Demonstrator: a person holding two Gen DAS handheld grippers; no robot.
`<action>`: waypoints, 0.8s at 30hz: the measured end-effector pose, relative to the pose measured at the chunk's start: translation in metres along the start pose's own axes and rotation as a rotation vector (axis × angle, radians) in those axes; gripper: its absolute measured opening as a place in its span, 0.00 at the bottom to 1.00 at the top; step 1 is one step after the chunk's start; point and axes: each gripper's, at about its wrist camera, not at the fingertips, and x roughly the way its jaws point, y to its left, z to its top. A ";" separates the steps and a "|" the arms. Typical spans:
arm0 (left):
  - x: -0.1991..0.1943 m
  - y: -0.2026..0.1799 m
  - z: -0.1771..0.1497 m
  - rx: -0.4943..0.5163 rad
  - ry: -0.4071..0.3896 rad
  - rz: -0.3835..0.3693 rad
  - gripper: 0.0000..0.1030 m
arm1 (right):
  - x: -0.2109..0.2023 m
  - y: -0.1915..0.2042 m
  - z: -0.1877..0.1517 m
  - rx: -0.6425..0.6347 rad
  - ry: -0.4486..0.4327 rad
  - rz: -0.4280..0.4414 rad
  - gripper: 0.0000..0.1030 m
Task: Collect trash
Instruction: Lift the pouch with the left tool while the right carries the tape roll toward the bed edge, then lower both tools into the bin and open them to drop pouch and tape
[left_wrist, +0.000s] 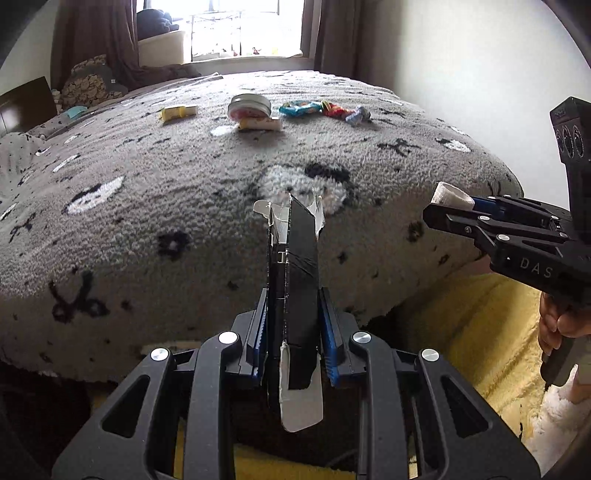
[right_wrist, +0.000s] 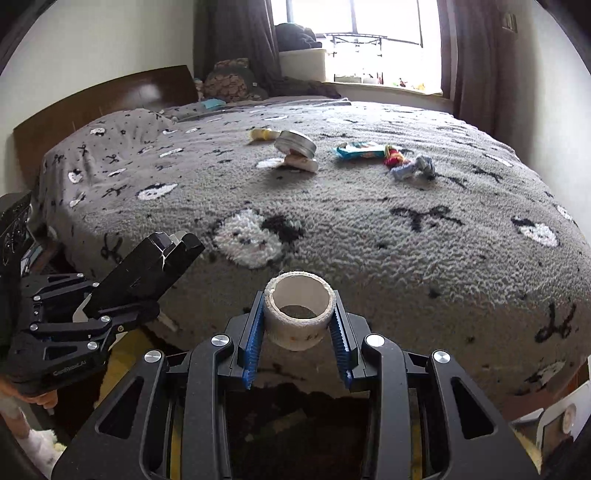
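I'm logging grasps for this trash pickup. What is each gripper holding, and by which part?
The left gripper clamps a flattened black carton across its lower sides. The right gripper pinches a cardboard tape core across its outer wall.

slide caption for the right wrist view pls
Right hand-held gripper grips a cardboard tape roll above the bed.

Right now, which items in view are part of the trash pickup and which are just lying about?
Job:
- black carton, held in left gripper
- cardboard tape core, held in right gripper
- blue wrapper, red wrapper, crumpled grey wrapper and yellow tube on the bed

Probably not trash:
- round tin
- pillow
- headboard
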 end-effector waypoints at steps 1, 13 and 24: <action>0.003 0.000 -0.007 -0.004 0.020 -0.005 0.23 | 0.002 0.000 -0.005 0.006 0.013 0.007 0.33; 0.064 0.006 -0.073 -0.062 0.263 -0.037 0.23 | 0.051 -0.004 -0.062 0.059 0.219 0.017 0.33; 0.108 0.006 -0.096 -0.088 0.396 -0.071 0.23 | 0.085 -0.006 -0.087 0.073 0.331 0.030 0.33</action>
